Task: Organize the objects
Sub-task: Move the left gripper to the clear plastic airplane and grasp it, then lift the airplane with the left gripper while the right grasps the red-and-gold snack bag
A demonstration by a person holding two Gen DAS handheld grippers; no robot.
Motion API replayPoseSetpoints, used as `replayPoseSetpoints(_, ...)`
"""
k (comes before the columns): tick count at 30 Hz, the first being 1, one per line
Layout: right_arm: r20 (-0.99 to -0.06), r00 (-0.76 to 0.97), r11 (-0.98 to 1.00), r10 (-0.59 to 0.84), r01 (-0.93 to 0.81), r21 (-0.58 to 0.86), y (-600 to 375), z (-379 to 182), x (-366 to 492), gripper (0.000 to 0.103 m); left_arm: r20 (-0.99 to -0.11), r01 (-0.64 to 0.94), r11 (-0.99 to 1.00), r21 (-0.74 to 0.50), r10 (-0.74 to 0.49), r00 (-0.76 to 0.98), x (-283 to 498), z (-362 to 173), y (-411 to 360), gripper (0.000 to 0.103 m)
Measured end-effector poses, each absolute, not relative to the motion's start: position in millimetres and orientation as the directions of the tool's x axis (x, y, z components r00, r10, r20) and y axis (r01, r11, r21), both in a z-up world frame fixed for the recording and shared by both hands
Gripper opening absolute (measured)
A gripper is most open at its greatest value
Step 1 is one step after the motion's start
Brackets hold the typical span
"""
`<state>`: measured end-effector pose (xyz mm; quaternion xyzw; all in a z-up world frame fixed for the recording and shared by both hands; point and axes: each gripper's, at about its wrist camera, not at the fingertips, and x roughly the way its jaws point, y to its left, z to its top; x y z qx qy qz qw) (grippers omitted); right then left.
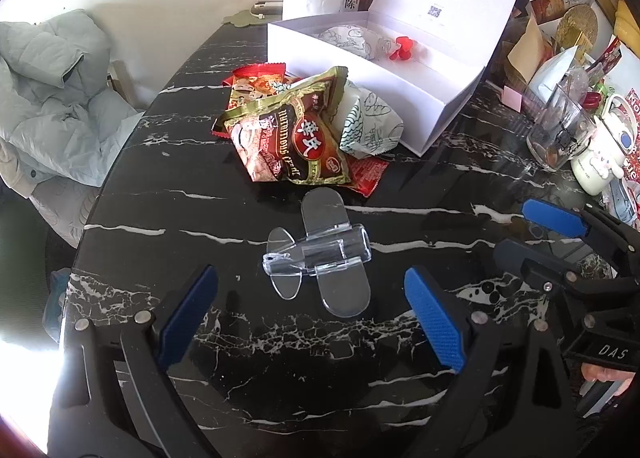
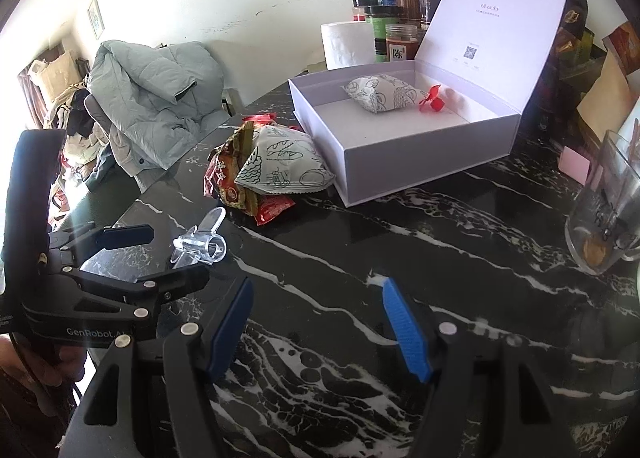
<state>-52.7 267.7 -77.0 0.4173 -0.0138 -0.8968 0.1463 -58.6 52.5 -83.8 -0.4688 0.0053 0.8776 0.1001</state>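
Observation:
A clear plastic toy plane lies on the black marble table, just ahead of my open, empty left gripper; it also shows in the right wrist view. Behind it lies a pile of snack packets, brown, red and a white patterned one. An open white box holds another white patterned packet and a small red toy. My right gripper is open and empty over bare table, to the right of the left gripper.
A glass cup stands at the right edge beside a white mug and clutter. Spice jars and a paper roll stand behind the box. A grey jacket hangs on a chair at the left.

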Motion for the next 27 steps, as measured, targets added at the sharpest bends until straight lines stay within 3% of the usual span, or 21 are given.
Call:
replayPoseSetpoints(8, -0.758, -0.593, -0.956, -0.273, 0.255, 0.145, 265, -85, -67, 0.069, -0.844, -0.168, -0.983, -0.074, 0.152, -0.515, -71, -99, 57, 0.093)
replayPoseSetpoints(11, -0.757, -0.588, -0.953, -0.284, 0.262, 0.153, 263, -86, -71, 0.069, -0.829, -0.156, -0.986, -0.055, 0.132, -0.544, -72, -99, 54, 0.078)
replayPoseSetpoints(13, -0.755, -0.588, -0.95, -0.291, 0.27, 0.155, 260, -86, -74, 0.069, -0.82, -0.152, -0.988, -0.038, 0.118, -0.559, -73, -98, 52, 0.059)
replayPoseSetpoints(27, -0.688, -0.61, -0.894, -0.393, 0.428, 0.132, 193, -65, -110, 0.068, -0.814, -0.111, -0.987, -0.112, 0.155, -0.56, -81, -94, -1, 0.059)
